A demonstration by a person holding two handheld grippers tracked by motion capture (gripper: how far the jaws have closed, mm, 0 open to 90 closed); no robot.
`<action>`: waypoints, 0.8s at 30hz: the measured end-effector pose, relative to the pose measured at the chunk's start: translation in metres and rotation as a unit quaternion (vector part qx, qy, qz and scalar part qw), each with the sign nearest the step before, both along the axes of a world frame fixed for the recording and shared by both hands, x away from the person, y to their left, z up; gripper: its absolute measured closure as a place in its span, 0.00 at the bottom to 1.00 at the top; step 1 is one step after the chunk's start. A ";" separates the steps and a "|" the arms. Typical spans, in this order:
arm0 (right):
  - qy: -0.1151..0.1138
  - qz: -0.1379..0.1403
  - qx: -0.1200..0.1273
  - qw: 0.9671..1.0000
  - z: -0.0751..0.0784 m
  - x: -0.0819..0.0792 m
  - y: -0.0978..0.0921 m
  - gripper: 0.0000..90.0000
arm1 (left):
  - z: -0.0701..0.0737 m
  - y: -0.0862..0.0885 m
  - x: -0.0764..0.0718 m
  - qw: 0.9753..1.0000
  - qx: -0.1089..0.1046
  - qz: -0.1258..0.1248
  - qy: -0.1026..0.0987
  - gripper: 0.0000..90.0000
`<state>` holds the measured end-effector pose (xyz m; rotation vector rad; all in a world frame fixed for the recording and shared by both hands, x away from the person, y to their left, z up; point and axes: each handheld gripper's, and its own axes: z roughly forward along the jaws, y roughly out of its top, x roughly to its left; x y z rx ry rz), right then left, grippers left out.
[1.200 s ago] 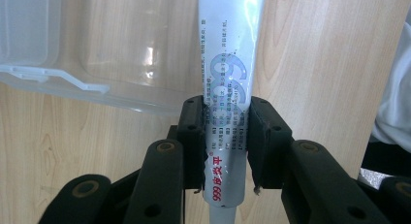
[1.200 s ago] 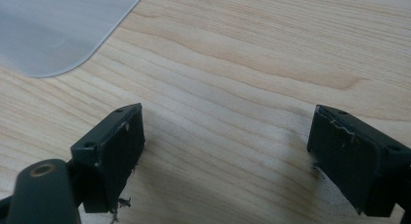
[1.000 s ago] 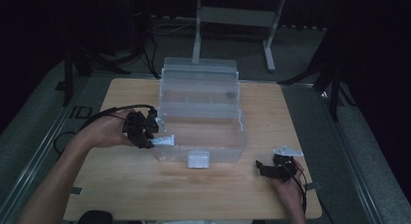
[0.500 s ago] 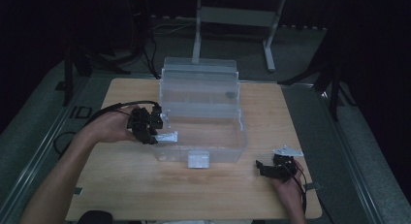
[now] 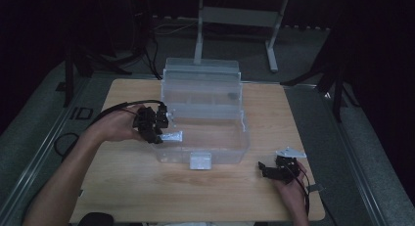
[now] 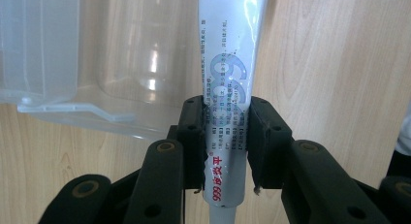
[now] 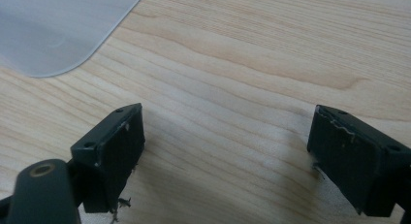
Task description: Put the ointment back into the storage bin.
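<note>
A clear plastic storage box (image 5: 230,144) with its lid (image 5: 203,77) raised stands mid-table. My left gripper (image 5: 157,134) hovers at the box's left wall, shut on a silver ointment tube (image 5: 171,137) that points toward the box. In the left gripper view the tube (image 6: 228,88) with blue and red print is clamped between the black pads (image 6: 194,132), and the box's rim (image 6: 72,107) lies just ahead. My right gripper (image 5: 266,169) rests low on the table at the front right, open. In the right gripper view its pads (image 7: 116,146) stand wide apart over bare wood.
A white latch (image 5: 200,161) sits on the box's front wall. The box's rounded corner (image 7: 53,35) lies ahead of the right gripper. Cables (image 5: 122,107) trail from the left gripper. A desk frame (image 5: 240,15) and dark floor lie beyond the wooden table (image 5: 147,196).
My left gripper has carried the tube to the right and slightly away, closer to the box's left wall. The right gripper has stayed where it was.
</note>
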<state>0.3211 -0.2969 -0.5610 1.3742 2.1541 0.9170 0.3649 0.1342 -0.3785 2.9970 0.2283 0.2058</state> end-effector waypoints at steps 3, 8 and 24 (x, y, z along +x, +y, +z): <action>0.000 0.000 0.000 1.000 0.000 0.000 0.000 0.14 | -0.001 -0.001 0.002 1.000 0.002 -0.001 0.001 0.78; 0.000 0.000 0.000 1.000 0.000 0.000 0.000 0.14 | -0.001 -0.003 0.005 1.000 0.003 0.003 0.001 0.78; 0.000 0.002 0.000 1.000 0.000 0.000 0.000 0.14 | -0.005 -0.013 0.009 1.000 0.001 -0.003 0.005 0.78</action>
